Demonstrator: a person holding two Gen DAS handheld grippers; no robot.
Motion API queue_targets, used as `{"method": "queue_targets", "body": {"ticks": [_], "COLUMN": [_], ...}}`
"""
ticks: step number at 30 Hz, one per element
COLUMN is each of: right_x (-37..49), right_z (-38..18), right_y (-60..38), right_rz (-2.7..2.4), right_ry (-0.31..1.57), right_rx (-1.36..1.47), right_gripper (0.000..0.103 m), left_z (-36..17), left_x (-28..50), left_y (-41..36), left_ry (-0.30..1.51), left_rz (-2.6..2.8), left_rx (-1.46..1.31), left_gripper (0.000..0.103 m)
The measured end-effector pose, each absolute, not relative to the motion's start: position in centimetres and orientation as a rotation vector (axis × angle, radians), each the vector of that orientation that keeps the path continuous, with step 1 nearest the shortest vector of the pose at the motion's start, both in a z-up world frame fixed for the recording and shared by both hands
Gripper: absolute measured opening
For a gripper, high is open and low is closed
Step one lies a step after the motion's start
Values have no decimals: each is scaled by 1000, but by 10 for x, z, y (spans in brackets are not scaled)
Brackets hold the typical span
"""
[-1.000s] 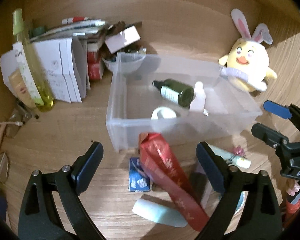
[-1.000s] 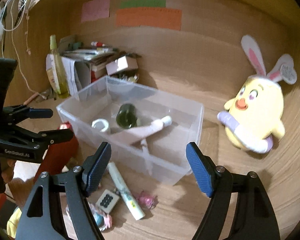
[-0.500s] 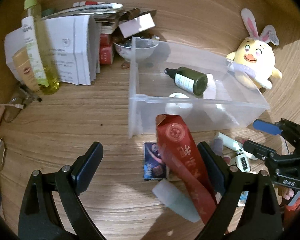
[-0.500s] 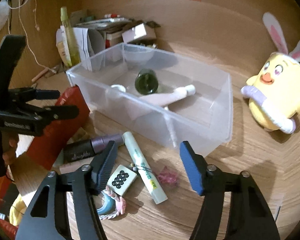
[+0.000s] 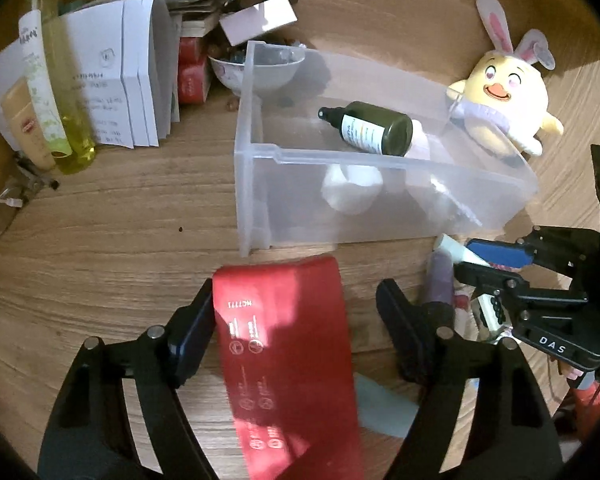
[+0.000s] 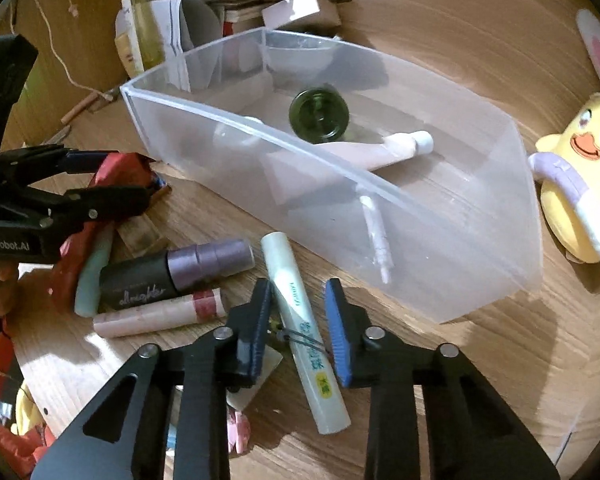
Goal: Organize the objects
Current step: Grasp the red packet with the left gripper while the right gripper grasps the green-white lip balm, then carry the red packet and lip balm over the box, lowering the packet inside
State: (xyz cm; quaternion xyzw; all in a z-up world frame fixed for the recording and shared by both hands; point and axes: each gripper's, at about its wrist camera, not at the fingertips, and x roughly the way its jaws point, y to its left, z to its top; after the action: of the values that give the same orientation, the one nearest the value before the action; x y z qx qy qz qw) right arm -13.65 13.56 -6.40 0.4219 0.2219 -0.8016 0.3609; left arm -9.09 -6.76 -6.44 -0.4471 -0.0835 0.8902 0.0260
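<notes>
- Between the fingers of the right gripper (image 6: 298, 328) lies a pale green tube (image 6: 303, 332) flat on the wooden desk (image 6: 440, 392); the jaws are closing around it, far narrower than a second ago, and a thin gap shows on each side, so the pads do not yet press it.
- Between the fingers of the left gripper (image 5: 292, 322) stands a red packet (image 5: 284, 356), which a second ago lay further ahead on the desk; the jaws are closing, the left pad sits against the packet's edge while the right pad stands clear of it.
- Both views sit nearer the desk than a second ago, and the clutter fills more of each view.
- Just left of the tube lie a dark tube with a purple cap (image 6: 172, 274), a pink tube (image 6: 160, 314) and a mint-coloured stick (image 6: 94, 272), close together.
- Beyond them stands a clear plastic bin (image 6: 420, 216) holding a dark green bottle (image 6: 319, 115) on its side, a pale pink tube (image 6: 388, 150) touching it, and a white round item (image 5: 350, 190) seen only blurred through the wall.
- A white bowl (image 5: 256, 74) sits behind the bin's far corner; its contents are too dark to name.
- A yellow plush chick (image 5: 504, 104) with rabbit ears rests beside the bin, cut off at the edge of the right view.
- Small items under the right gripper's left finger are mostly hidden.
</notes>
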Motion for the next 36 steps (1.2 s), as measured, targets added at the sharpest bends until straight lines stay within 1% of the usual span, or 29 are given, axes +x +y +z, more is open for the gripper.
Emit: {"method": "queue_targets", "body": {"ticks": [6,7,8,10,11,19,36], "right_x": [-131,-130,-127,-126,-125,-117,-110], "right_z": [-65,-65,-64,-61,-59,-33,25], "right_y": [129,129,130,132,134,150,180], "right_rz": [-2071,-2076,-2086,-2098,-2102,-2156,-2266], "right_ry": [606,610,614,605,594,513,318], "right_rx": [1047,1039,1026,1009,1002,920,764], "right_gripper": [16,15,14,14,14,14,14], "left_z": [-68,-67,-66,-65,-64,-44,28], "left_x": [-88,-85,-84,-81,-80,-69,-56], "left_y": [-69,-70,-70,-72,-73,-75,-64], "left_ry": [-218,-220,-218,-227,-249,-297,-298], "left_rz": [2762,2768,2773,2773,2766,2818,2931], "left_rx": [-1423,-1409,-1402,-1395,-1392,-1306,-988], "left_gripper": [79,74,66,56,55,54,54]}}
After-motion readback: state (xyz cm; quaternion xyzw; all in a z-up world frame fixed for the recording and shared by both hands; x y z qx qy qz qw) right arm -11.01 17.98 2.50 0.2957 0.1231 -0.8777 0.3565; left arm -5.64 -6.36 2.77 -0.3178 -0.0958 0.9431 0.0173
